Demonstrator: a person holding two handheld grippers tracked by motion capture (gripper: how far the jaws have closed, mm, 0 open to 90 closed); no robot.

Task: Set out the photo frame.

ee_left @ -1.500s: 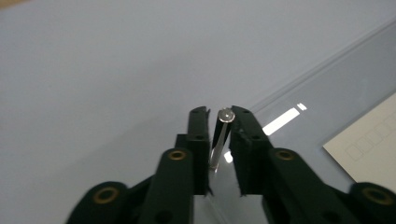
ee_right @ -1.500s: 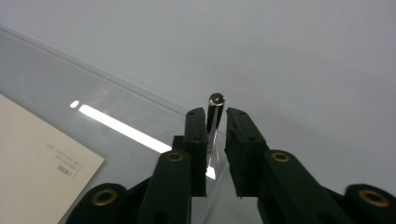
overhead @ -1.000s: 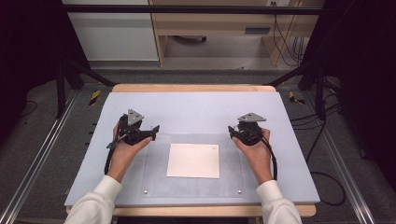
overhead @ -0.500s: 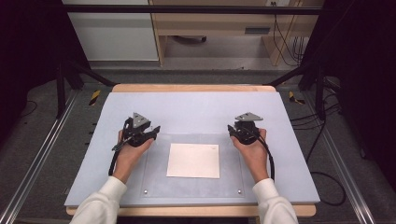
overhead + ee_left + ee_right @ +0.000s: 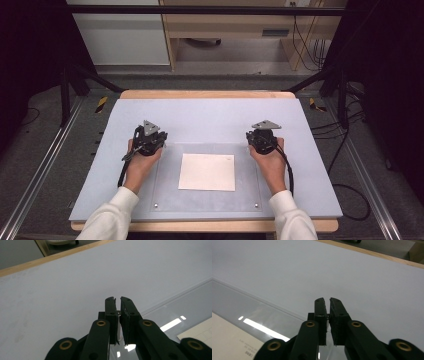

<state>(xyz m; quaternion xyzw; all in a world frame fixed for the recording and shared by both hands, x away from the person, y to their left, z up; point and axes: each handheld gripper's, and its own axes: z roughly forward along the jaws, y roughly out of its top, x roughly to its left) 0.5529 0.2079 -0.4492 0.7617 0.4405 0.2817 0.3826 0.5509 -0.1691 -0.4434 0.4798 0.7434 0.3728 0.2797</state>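
From the high view, the left gripper [image 5: 156, 138] and right gripper [image 5: 260, 140] rest on the table [image 5: 210, 115] at the far corners of a clear sheet [image 5: 167, 197], a white paper [image 5: 207, 171] lying between them. The left gripper view shows its jaws just closed together, holding nothing, the paper [image 5: 197, 333] off to the side. The right gripper view shows the same, paper [image 5: 229, 342] nearby. This looks like a starting pose; next, jaws must open toward the paper.
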